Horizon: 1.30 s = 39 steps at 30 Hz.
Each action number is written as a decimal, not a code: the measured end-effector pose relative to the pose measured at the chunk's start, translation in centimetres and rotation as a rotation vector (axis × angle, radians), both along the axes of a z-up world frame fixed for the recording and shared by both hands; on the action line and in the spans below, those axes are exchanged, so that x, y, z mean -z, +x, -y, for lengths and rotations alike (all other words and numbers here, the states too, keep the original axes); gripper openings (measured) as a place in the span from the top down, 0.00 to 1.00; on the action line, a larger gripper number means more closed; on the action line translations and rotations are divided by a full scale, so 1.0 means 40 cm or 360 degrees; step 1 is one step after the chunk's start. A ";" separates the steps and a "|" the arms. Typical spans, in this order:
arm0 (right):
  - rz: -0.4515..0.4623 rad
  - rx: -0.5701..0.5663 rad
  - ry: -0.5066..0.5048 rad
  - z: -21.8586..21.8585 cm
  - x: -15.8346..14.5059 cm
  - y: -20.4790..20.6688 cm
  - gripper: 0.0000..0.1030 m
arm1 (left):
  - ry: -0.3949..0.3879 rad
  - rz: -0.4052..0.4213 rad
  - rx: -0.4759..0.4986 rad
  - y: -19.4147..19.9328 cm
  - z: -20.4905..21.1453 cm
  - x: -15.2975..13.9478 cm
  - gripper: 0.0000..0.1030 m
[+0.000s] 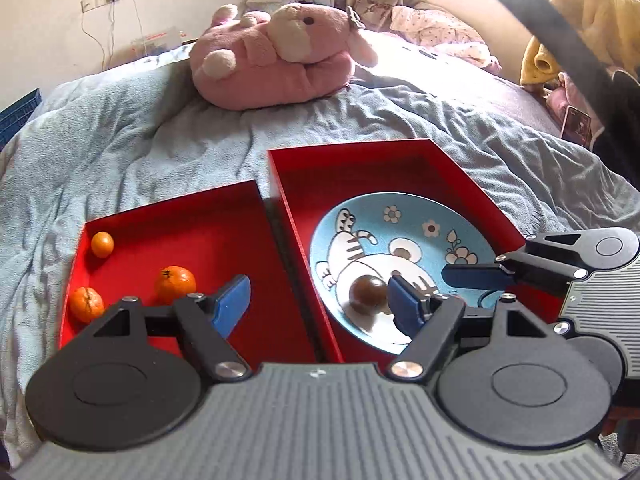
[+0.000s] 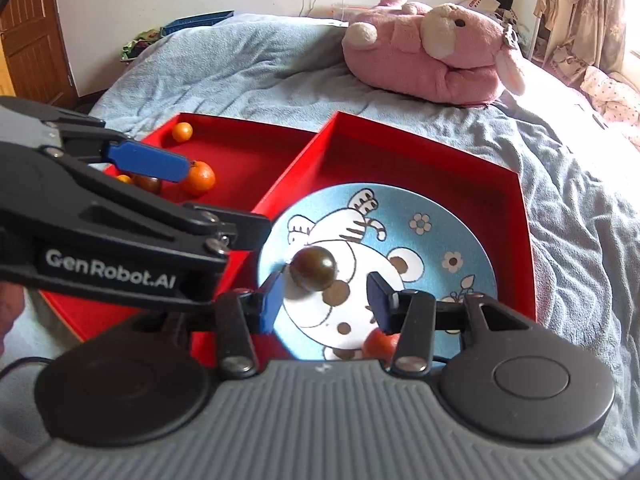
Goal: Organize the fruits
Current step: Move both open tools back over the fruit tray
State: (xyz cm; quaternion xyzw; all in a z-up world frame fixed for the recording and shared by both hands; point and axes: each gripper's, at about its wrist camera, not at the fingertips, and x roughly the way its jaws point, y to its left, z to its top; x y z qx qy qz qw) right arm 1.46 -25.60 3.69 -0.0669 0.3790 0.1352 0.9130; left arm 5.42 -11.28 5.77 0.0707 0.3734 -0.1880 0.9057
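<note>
In your left wrist view, your left gripper (image 1: 316, 300) hung wide open and empty; the brown fruit (image 1: 368, 294) sat on the blue plate (image 1: 404, 220), likely sorted there. In your right wrist view, your right gripper (image 2: 326, 300) stood partly open, empty, beside it.

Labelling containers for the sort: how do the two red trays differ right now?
The left red tray holds loose fruit directly: three orange mandarins, plus a dark brown fruit seen only from the right wrist. The right red tray holds a blue cartoon plate carrying one dark brown round fruit. Right looks deeper-walled. Both are red, rectangular, side by side on the blue blanket.
</note>
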 end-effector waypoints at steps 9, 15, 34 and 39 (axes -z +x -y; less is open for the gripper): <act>0.0019 -0.0207 0.0015 -0.129 -0.003 0.012 0.53 | 0.0058 -0.0004 -0.0323 -0.006 -0.200 0.022 0.23; 0.0029 -0.0322 -0.0011 -0.200 0.003 0.050 0.53 | 0.0097 -0.0036 -0.0472 0.002 -0.265 0.051 0.23; -0.0022 -0.0364 -0.0069 -0.272 0.061 0.197 0.53 | 0.0103 -0.0245 -0.0690 0.080 -0.347 0.187 0.23; -0.0048 -0.0403 -0.0069 -0.297 0.072 0.223 0.53 | 0.0092 -0.0271 -0.0697 0.093 -0.353 0.208 0.23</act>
